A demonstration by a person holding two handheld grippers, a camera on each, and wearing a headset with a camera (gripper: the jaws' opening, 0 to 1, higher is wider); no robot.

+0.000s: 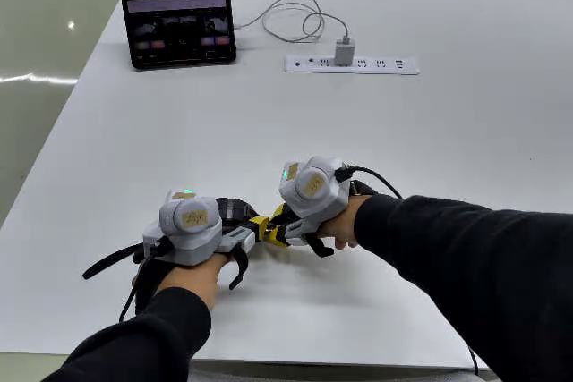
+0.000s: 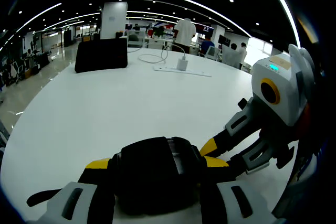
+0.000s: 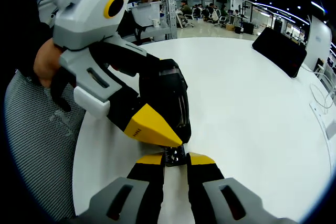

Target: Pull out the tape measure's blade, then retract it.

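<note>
2 pairs of yellow-tipped jaws meet at 1 black, rounded plastic tape measure (image 2: 157, 184), which lies on the white table (image 1: 421, 131). The left gripper (image 2: 156, 163) presses its jaws against opposite sides of the tape measure's case, pinning it. Just right of the tape measure, the right gripper (image 3: 176, 161) has its jaws drawn almost together on a small dark blade tab (image 3: 175, 153) at the case mouth.

No length of blade shows outside the case, so this looks like the start of step 1, the pull. The next move likely calls for the right gripper to draw straight away from the tape measure while the left holds firm. The tab is small, so the pinch could slip.

From the head view, both gripper bodies and the person's hands cover most of the tape measure. Any lock button or markings are hard to make out. Well beyond the tape measure sit a black tablet (image 1: 179, 29) and a white power strip (image 1: 352, 64).
</note>
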